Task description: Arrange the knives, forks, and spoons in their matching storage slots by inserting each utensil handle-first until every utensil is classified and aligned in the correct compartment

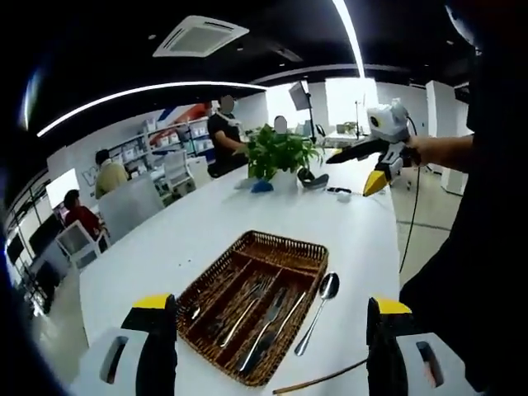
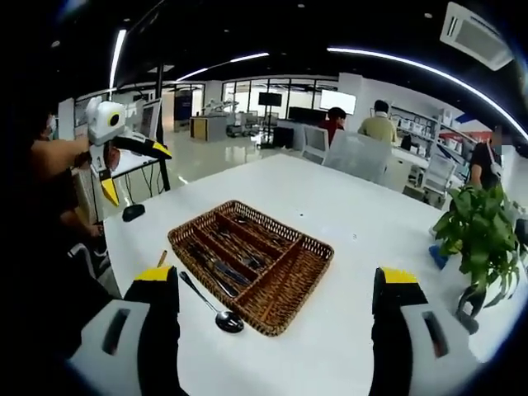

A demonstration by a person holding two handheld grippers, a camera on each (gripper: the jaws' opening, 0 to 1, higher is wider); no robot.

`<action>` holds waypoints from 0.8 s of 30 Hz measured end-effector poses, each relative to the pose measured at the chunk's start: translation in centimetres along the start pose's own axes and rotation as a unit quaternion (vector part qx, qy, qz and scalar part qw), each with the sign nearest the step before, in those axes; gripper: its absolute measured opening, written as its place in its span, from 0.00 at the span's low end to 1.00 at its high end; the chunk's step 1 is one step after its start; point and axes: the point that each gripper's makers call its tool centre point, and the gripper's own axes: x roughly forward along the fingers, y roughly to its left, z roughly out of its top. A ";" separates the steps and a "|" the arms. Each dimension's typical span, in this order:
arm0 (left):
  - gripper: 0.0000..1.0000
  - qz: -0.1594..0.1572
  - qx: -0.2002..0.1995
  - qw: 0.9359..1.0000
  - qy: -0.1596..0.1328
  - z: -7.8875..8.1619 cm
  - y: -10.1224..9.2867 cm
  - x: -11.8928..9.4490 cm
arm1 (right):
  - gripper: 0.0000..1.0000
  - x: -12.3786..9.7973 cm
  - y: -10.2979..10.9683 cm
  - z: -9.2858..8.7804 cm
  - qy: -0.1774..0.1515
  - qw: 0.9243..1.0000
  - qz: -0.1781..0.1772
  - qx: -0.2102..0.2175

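A brown wicker cutlery tray [image 1: 280,242] [image 2: 247,211] with long compartments lies on the white table [image 1: 206,223] [image 2: 346,206]. Forks [image 1: 244,308] and knives [image 1: 269,328] rest in its slots. One metal spoon [image 1: 317,314] [image 2: 211,306] lies on the table just outside the tray's long side, bowl away from me in the left gripper view. A thin wooden stick [image 1: 323,378] [image 2: 162,257] lies near it. My left gripper [image 1: 271,346] [image 2: 115,157] is open and empty. My right gripper [image 2: 278,330] [image 1: 373,165] is open too, held up in the air beside the table.
A potted green plant [image 1: 280,153] [image 2: 480,231] stands farther along the table, with a small black object [image 1: 312,177] next to it. Several people sit and stand at desks behind. White chairs [image 2: 355,153] line the table's far side.
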 end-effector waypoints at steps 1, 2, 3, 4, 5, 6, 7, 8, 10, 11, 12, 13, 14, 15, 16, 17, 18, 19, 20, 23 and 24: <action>0.96 -0.010 0.001 1.000 0.003 0.0 -0.5 0.7 | 0.99 -0.1 0.1 -0.1 0.000 1.000 0.000 0.000; 0.92 -0.021 0.003 1.000 0.005 0.0 -0.9 1.1 | 0.99 -0.2 0.1 -0.1 0.000 1.000 -0.001 0.000; 0.87 -0.042 0.010 0.999 0.005 0.1 -1.7 1.7 | 0.99 -0.3 0.1 -0.3 0.000 1.000 -0.002 0.001; 0.87 -0.046 0.014 0.999 0.003 0.2 -1.9 2.0 | 0.99 -0.3 0.1 -0.3 0.000 1.000 -0.002 0.001; 0.89 -0.049 0.028 0.998 0.004 0.4 -2.3 3.0 | 0.99 -0.5 0.1 -0.5 0.000 1.000 -0.003 0.004; 0.91 -0.053 0.038 0.998 0.008 0.4 -2.5 3.4 | 0.99 -0.5 0.0 -0.5 0.000 1.000 -0.003 0.005; 0.90 -0.068 0.047 0.996 0.016 0.3 -3.0 4.1 | 0.99 -0.6 0.0 -0.6 0.000 1.000 -0.003 0.005; 0.88 -0.079 0.051 0.995 0.021 0.1 -3.4 4.4 | 0.99 -0.6 0.0 -0.6 0.000 1.000 -0.004 0.005; 0.84 -0.094 0.059 0.993 0.028 0.3 -4.4 5.2 | 0.99 -0.8 0.0 -0.6 -0.001 1.000 -0.005 0.006; 0.84 -0.098 0.061 0.993 0.028 0.3 -4.7 5.5 | 0.99 -0.8 0.0 -0.6 -0.002 1.000 -0.006 0.006; 0.84 -0.100 0.062 0.993 0.030 0.2 -4.9 5.9 | 0.99 -0.9 0.0 -0.5 -0.004 1.000 -0.007 0.009; 0.84 -0.103 0.064 0.992 0.030 0.2 -5.2 6.2 | 0.99 -1.0 0.0 -0.5 -0.005 1.000 -0.008 0.010; 0.83 -0.105 0.065 0.992 0.031 0.0 -5.3 6.4 | 0.99 -1.0 0.0 -0.5 -0.006 1.000 -0.008 0.010; 0.82 -0.109 0.065 0.991 0.033 -0.1 -5.6 6.7 | 0.99 -1.2 0.0 -0.6 -0.007 1.000 -0.009 0.010; 0.81 -0.114 0.064 0.991 0.035 -0.3 -5.8 7.1 | 0.99 -1.2 0.0 -0.6 -0.007 1.000 -0.009 0.010; 0.81 -0.117 0.064 0.990 0.036 -0.5 -6.0 7.4 | 0.99 -1.3 0.1 -0.7 -0.006 1.000 -0.009 0.010; 0.80 -0.120 0.066 0.990 0.039 -0.8 -6.1 7.7 | 0.99 -1.4 0.0 -0.8 -0.006 1.000 -0.009 0.010; 0.79 -0.123 0.066 0.989 0.045 -1.2 -6.2 7.9 | 0.99 -1.5 0.0 -0.9 -0.005 1.000 -0.010 0.011; 0.79 -0.125 0.065 0.989 0.048 -1.4 -6.3 8.1 | 0.99 -1.5 -0.1 -1.0 -0.004 1.000 -0.011 0.012; 0.78 -0.132 0.064 0.988 0.055 -2.2 -6.7 8.8 | 0.99 -1.7 -0.2 -1.1 -0.004 1.000 -0.013 0.014; 0.77 -0.134 0.065 0.987 0.059 -2.6 -6.8 9.1 | 0.99 -1.8 -0.2 -1.1 -0.004 1.000 -0.014 0.016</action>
